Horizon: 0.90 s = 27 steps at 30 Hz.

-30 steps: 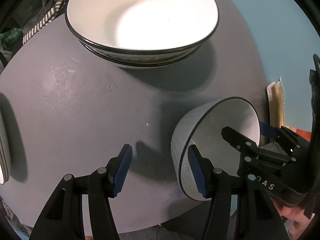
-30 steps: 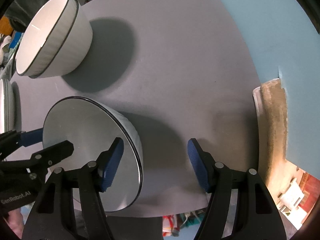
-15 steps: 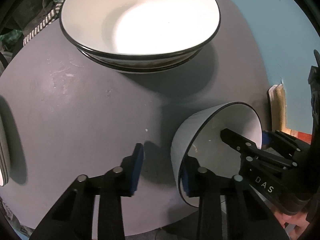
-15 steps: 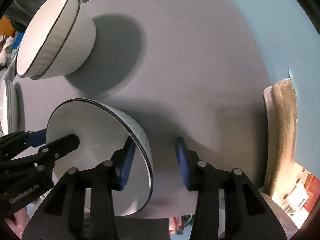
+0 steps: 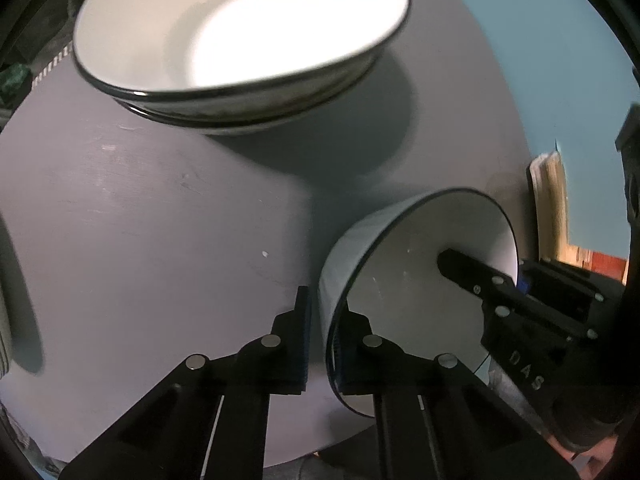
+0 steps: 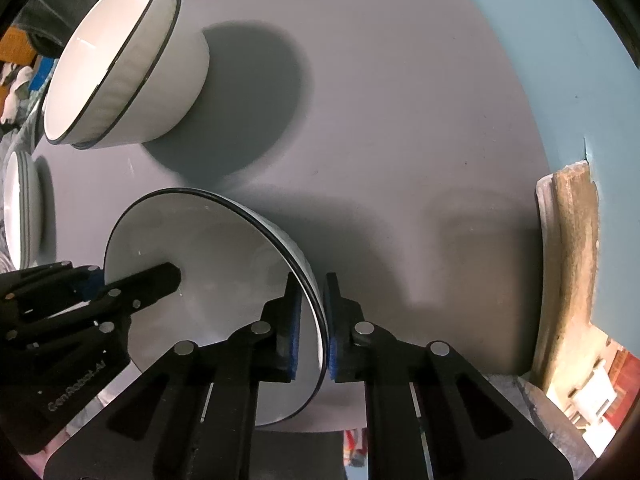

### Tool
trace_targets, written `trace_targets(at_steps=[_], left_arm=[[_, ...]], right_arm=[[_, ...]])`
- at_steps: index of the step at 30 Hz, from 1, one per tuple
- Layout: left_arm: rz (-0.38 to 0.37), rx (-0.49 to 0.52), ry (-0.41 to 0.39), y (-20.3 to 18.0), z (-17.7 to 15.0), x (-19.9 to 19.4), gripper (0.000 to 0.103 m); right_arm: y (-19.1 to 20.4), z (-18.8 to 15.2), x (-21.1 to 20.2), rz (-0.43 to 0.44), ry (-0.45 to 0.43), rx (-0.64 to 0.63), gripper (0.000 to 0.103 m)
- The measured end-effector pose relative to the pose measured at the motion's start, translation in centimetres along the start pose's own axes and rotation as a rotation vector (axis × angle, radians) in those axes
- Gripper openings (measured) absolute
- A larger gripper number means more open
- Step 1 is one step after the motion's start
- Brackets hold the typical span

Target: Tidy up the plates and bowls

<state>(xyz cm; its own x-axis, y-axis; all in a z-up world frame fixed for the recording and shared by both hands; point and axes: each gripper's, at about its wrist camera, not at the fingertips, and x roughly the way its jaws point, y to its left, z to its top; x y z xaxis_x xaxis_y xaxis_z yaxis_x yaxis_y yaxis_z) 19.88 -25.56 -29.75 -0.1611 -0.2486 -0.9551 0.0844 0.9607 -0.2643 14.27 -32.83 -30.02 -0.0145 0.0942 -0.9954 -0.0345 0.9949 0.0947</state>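
Note:
A small white bowl with a black rim (image 5: pixel 408 292) (image 6: pixel 208 280) sits at the near edge of the round grey table (image 5: pixel 140 220) (image 6: pixel 400 120). My left gripper (image 5: pixel 322 340) is shut on its left rim, one finger inside and one outside. My right gripper (image 6: pixel 310 328) is shut on its right rim. Each gripper shows in the other's view, the right one in the left wrist view (image 5: pixel 516 304) and the left one in the right wrist view (image 6: pixel 92 292). A stack of white black-rimmed bowls (image 5: pixel 240 44) (image 6: pixel 120 60) stands farther back.
A stack of plates (image 6: pixel 22 204) sits at the table's left edge, seen edge-on in the left wrist view (image 5: pixel 4 320). A teal wall (image 6: pixel 560 40) lies beyond the table. A worn wooden ledge (image 6: pixel 568 260) is at the right.
Both grippers have closed from open onto opposite sides of the small bowl's rim. The left wrist view has moved closer to the stacked bowls.

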Motion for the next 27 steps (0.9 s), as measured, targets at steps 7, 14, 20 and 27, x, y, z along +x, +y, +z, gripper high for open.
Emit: trace_targets(at_steps=[7, 14, 20, 27], left_arm=[[0.01, -0.002, -0.001, 0.3, -0.4, 0.1, 0.005], [0.041, 0.003, 0.008, -0.1, -0.1, -0.1, 0.004], [0.056, -0.011, 0.009, 0.2, 0.0, -1.3, 0.004], [0.046, -0.036, 0.006, 0.5, -0.5, -2.8, 0.004]], right_arm=[[0.1, 1.0, 0.0, -0.005, 0.005, -0.007, 0.007], [-1.3, 1.6, -0.9, 0.003, 0.007, 0.004, 0.006], [-0.9, 2.4, -1.8, 0.019, 0.02, 0.01, 0.006], [0.3, 3.4, -3.4, 0.013, 0.027, -0.018, 0.006]])
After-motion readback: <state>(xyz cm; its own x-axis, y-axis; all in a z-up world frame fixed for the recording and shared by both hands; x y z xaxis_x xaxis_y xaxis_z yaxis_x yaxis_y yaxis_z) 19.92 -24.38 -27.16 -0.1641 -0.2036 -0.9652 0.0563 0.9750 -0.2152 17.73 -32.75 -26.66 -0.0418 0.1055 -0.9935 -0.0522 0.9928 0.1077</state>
